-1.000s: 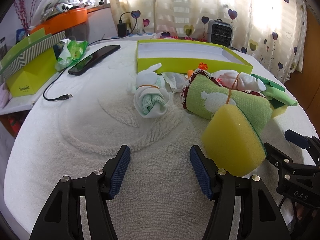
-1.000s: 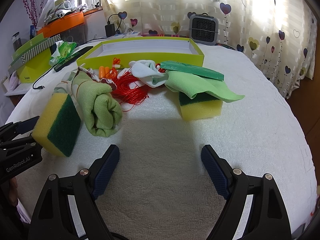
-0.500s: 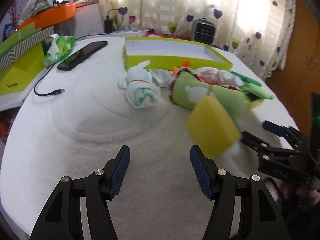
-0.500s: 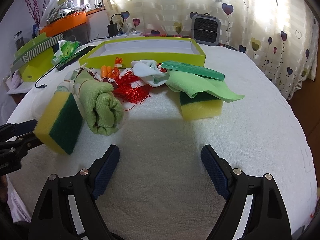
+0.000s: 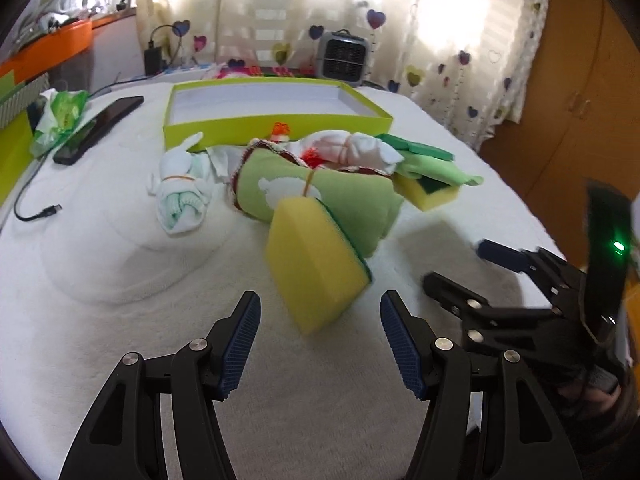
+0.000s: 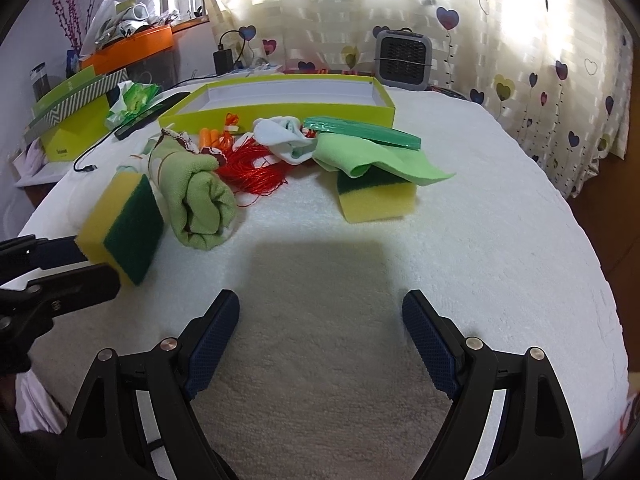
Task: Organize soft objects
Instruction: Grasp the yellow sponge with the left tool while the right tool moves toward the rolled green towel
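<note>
A yellow sponge with a green scrub face (image 5: 316, 264) (image 6: 122, 228) stands on edge on the white towel-covered table, just ahead of my open, empty left gripper (image 5: 320, 340). Behind it lies a rolled green towel (image 5: 324, 196) (image 6: 196, 196). A white and mint sock bundle (image 5: 180, 192) lies to the left. A second sponge (image 6: 376, 196) sits under a light green cloth (image 6: 376, 156). My right gripper (image 6: 320, 344) is open and empty over bare towel. An empty lime-green box (image 5: 272, 108) (image 6: 288, 100) stands behind the pile.
Red string (image 6: 256, 172), orange pieces (image 6: 212, 138) and a white sock (image 6: 284, 140) lie in the pile. A phone (image 5: 100, 128), a cable (image 5: 36, 212) and a green packet (image 5: 60, 120) are at far left. A small heater (image 6: 404, 58) stands at the back.
My left gripper has swung right, so the near sponge now sits between its fingers' line instead of off to the right. My right gripper has barely moved.
</note>
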`<state>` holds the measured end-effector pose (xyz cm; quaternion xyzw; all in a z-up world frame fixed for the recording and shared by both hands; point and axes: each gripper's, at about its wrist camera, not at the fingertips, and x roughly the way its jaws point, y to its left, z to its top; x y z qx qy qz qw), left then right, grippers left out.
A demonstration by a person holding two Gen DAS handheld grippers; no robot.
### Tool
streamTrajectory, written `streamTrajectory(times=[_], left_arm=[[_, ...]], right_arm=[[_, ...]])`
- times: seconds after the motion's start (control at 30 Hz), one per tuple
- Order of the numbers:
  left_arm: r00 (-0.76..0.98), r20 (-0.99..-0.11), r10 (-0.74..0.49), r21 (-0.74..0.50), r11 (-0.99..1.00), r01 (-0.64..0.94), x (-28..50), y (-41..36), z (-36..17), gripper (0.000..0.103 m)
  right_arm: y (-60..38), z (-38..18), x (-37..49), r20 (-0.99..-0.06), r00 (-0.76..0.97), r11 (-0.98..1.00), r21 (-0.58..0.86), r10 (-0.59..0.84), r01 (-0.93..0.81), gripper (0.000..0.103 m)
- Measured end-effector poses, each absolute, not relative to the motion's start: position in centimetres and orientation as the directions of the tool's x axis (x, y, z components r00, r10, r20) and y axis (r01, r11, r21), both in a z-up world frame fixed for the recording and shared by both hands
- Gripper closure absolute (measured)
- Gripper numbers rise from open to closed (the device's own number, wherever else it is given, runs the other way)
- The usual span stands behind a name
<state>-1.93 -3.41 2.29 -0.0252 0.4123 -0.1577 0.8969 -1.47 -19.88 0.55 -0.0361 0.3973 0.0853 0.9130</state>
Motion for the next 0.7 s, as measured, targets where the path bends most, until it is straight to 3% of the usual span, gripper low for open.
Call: streamTrajectory(times=[0.37,0.6,0.7], left_arm=[[0.663,-0.725,-0.185,-0.082,0.980,0.184,-0.2,-3.5,1.8,0.042],[0.640,-0.733,-0.229,-0.149,0.973,0.177,0.3,-2.6,1.3,0.057],[0.648,-0.724,-0.237,-0.146,0.971,0.191,0.0,-2.7,1.5,0.068]], right_arm=[[-20.0,0.5,-1.4,-0.735,0.667,0.983,-0.002,0.122,-0.181,0.019],[-20.0,0.4,-1.3,-0.738,0.665,0.984,-0.006,0.115,-0.177,0.019],[-19.9,0.4,-1.3,-0.739,0.665,0.984,-0.009,0.111,-0.175,0.019]])
